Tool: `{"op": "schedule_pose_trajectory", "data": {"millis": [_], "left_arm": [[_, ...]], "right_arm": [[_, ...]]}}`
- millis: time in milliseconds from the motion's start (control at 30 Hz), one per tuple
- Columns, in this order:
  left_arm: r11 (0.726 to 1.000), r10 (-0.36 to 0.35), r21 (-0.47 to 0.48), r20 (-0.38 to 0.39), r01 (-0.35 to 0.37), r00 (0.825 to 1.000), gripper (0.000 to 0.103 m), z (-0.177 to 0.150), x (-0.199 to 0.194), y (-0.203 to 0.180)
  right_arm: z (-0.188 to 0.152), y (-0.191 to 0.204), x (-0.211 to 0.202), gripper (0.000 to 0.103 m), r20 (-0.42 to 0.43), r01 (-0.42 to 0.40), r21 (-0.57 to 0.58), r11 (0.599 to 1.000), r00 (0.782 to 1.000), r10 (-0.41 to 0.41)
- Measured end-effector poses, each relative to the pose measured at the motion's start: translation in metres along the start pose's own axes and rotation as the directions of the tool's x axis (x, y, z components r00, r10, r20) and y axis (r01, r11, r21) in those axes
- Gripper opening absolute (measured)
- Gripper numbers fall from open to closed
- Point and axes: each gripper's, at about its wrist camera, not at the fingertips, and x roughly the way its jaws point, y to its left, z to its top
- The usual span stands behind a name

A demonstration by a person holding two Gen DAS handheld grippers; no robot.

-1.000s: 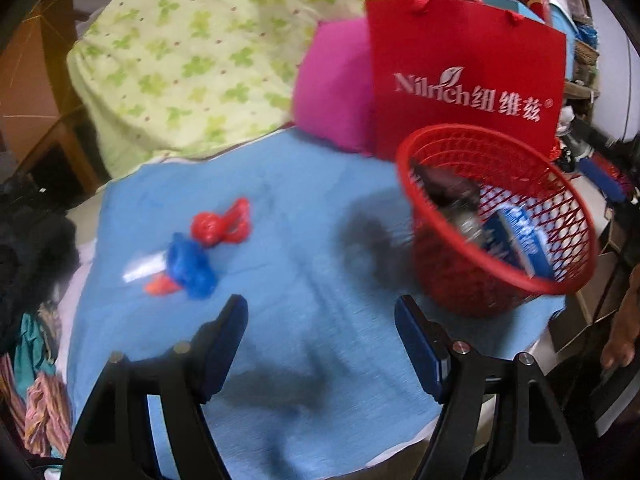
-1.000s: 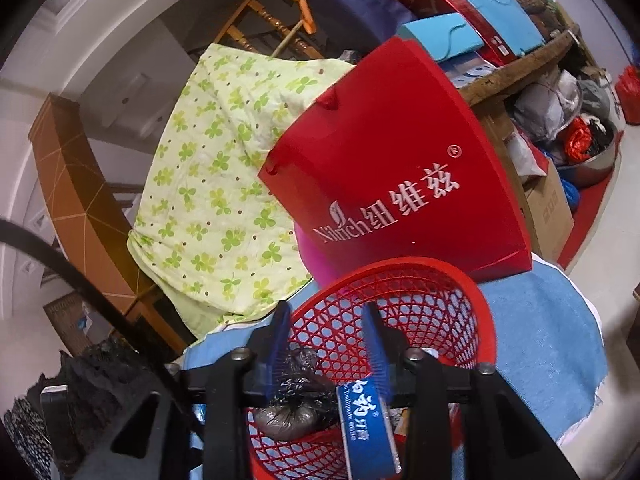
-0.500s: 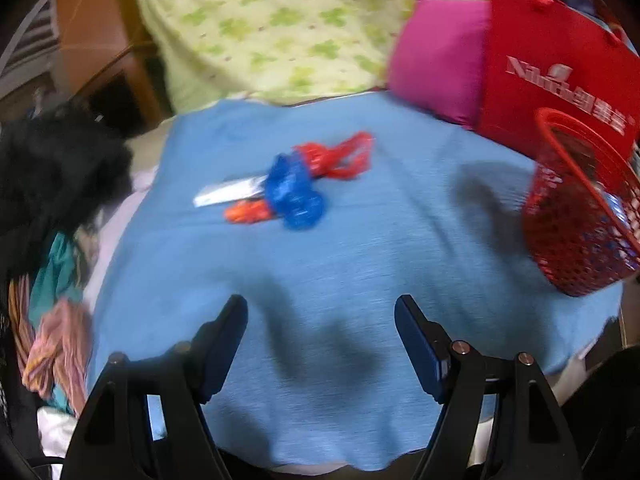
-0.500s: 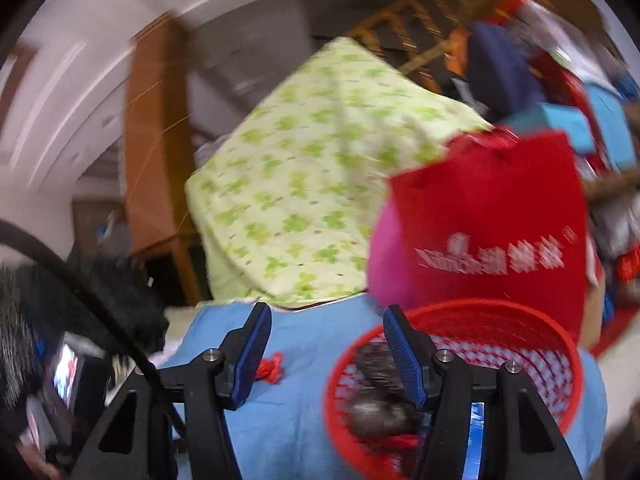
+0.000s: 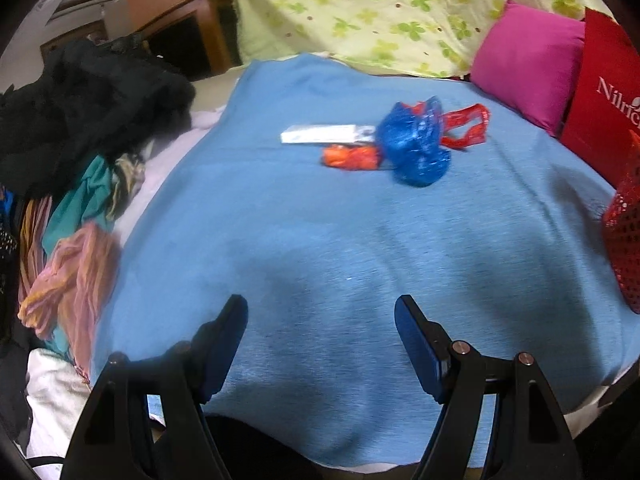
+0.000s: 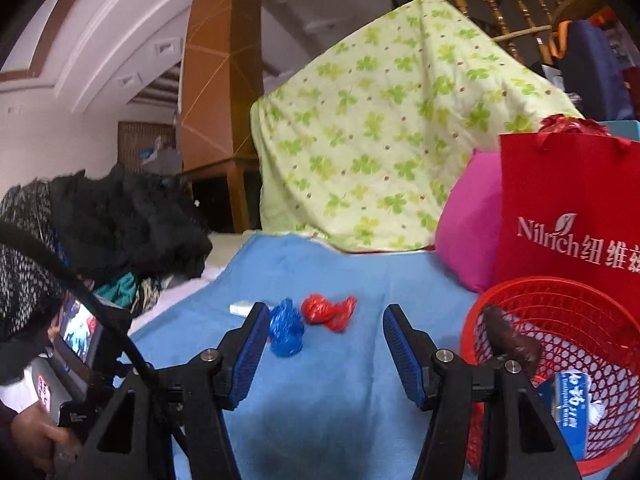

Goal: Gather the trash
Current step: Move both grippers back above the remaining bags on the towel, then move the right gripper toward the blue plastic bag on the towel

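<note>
On the blue cloth [image 5: 320, 248] lie a crumpled blue plastic bag [image 5: 416, 148], a red plastic bag [image 5: 468, 130], an orange wrapper [image 5: 350, 158] and a white flat packet [image 5: 324, 134]. The blue bag [image 6: 286, 328] and the red bag [image 6: 330, 312] also show in the right wrist view. A red mesh basket [image 6: 568, 308] at the right holds a dark bag [image 6: 514, 346] and a blue-white box [image 6: 572, 412]. My left gripper [image 5: 320, 316] is open and empty, well short of the trash. My right gripper [image 6: 324, 332] is open and empty, beside the basket.
A red paper bag [image 6: 568, 216], a pink cushion [image 5: 528, 76] and a green-patterned quilt [image 5: 380, 12] stand behind the cloth. Dark and coloured clothes [image 5: 88, 120] pile at the left. The basket's edge [image 5: 624, 240] shows at the right in the left wrist view.
My right gripper has opened, let the blue-white box drop into the basket and swung left. My left gripper has turned left toward the trash on the cloth.
</note>
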Motion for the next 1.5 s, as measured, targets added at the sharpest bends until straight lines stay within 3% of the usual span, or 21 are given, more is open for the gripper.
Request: {"op": "schedule_pose_trajectory", "data": {"millis": [133,267,400,500,600,700,767,967,1167,1500], "left_arm": [[1.0,0.0,-0.008,0.025,0.0,1.0,0.076,-0.005,0.008,0.008],[0.999,-0.029,-0.04,0.032,0.03,0.999,0.076,-0.01,0.023,0.016],[0.996,-0.066,-0.061,0.018,0.067,0.998,0.076,-0.02,0.037,0.021],[0.986,-0.135,-0.089,0.057,0.14,0.989,0.076,-0.02,0.033,0.026],[0.981,-0.153,-0.108,0.076,0.16,0.985,0.076,-0.023,0.032,0.029],[0.976,-0.167,-0.122,0.098,0.178,0.981,0.076,-0.024,0.028,0.032],[0.971,-0.181,-0.138,0.107,0.195,0.978,0.076,-0.025,0.027,0.036],[0.957,-0.215,-0.17,0.12,0.233,0.969,0.076,-0.029,0.023,0.046],[0.942,-0.245,-0.198,0.153,0.272,0.957,0.076,-0.032,0.015,0.056],[0.901,-0.272,-0.287,0.213,0.326,0.938,0.076,-0.039,0.004,0.083]], "right_arm": [[-0.008,0.016,0.018,0.063,-0.085,-0.03,-0.058,0.998,0.996,0.025],[-0.022,0.023,0.051,0.063,-0.223,-0.039,-0.073,0.997,0.975,0.022],[-0.038,0.017,0.085,0.063,-0.359,-0.015,-0.019,1.0,0.933,0.007],[-0.051,0.008,0.107,0.063,-0.445,0.015,0.035,0.999,0.896,0.002],[-0.064,0.004,0.124,0.063,-0.509,0.05,0.055,0.997,0.861,-0.015],[-0.072,0.006,0.133,0.063,-0.539,0.078,0.061,0.995,0.842,-0.033],[-0.07,0.01,0.134,0.063,-0.536,0.079,0.074,0.994,0.844,-0.027],[-0.06,0.015,0.125,0.063,-0.47,0.116,0.114,0.987,0.882,-0.049],[-0.06,0.026,0.133,0.063,-0.484,0.144,0.071,0.987,0.87,-0.092],[-0.054,0.032,0.14,0.063,-0.467,0.152,0.113,0.982,0.88,-0.082]]}}
